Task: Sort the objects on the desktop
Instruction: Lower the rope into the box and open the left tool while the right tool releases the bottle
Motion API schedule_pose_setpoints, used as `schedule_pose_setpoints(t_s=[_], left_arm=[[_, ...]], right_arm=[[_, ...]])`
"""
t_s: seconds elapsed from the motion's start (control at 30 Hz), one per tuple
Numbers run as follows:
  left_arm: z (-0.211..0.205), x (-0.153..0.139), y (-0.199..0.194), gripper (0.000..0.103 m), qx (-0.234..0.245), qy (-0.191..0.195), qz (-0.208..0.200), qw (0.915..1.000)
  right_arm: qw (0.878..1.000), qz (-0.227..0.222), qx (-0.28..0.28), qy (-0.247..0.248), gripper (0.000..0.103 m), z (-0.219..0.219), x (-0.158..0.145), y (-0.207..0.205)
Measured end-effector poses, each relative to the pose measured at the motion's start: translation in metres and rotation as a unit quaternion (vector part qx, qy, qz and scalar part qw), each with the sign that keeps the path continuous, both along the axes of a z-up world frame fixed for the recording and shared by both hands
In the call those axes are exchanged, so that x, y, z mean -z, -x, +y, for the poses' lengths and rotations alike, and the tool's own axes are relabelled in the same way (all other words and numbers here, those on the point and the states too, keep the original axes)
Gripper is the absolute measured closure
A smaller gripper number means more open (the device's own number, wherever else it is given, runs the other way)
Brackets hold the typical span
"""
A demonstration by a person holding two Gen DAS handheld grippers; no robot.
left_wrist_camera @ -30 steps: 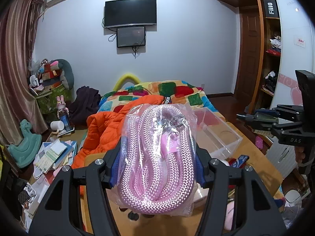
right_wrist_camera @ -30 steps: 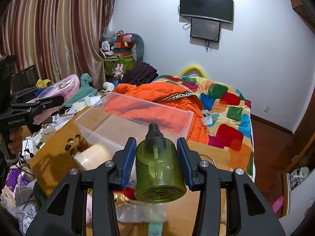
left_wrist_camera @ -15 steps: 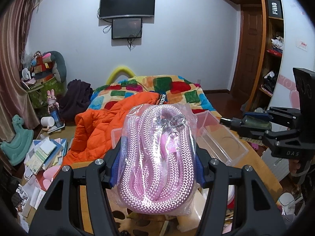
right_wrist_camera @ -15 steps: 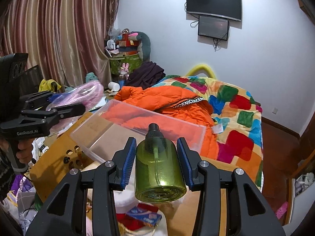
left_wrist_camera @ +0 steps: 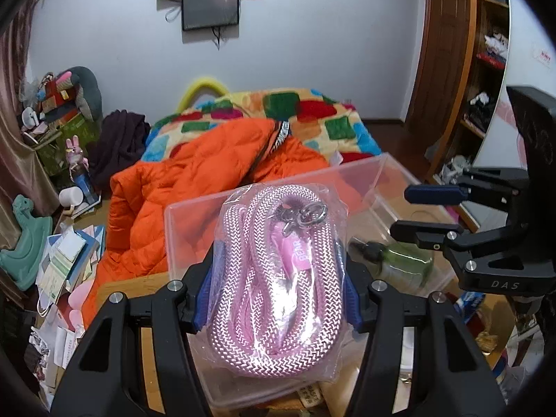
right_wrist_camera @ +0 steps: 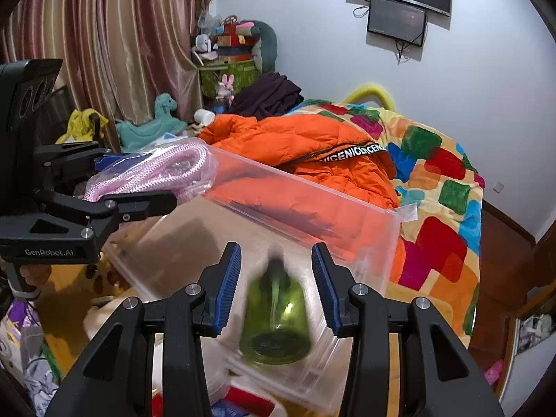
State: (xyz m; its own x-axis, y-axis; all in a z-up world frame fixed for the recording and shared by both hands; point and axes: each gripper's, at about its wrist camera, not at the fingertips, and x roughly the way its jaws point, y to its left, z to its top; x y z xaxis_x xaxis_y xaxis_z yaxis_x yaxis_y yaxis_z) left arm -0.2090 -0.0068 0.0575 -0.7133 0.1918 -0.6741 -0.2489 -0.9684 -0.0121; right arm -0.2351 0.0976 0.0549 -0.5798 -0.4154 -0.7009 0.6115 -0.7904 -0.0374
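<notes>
Fingers (left_wrist_camera: 210, 278) around one bagged pink rope (left_wrist_camera: 278, 288); one green bottle (right_wrist_camera: 276, 316) loose in one clear bin (right_wrist_camera: 347, 208).

Both wrist cams look steeply down along their fingers, close over the clear bin (left_wrist_camera: 378, 187) (right_wrist_camera: 302, 201); both share bin and bed (left_wrist_camera: 312, 114) (right_wrist_camera: 434, 166).

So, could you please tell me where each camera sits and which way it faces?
Left wrist: on the left gripper, angled down over the clear box towards the bed; its fingers clamp the bagged pink rope; right gripper at right.
Right wrist: on the right gripper, facing box and bed; its fingers flank the green bottle without touching; left gripper at left.
Shared: box, rope, bottle, bed.
</notes>
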Motion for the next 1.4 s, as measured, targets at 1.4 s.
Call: schedule_pose_setpoints(t_s=[1.4], left_arm=[[-0.006, -0.039, -0.062, 0.010, -0.018, 0.012, 0.050, 0.9985]], right_arm=[[0.997, 0.056, 0.043, 0.018, 0.038, 0.027, -0.034, -0.074]])
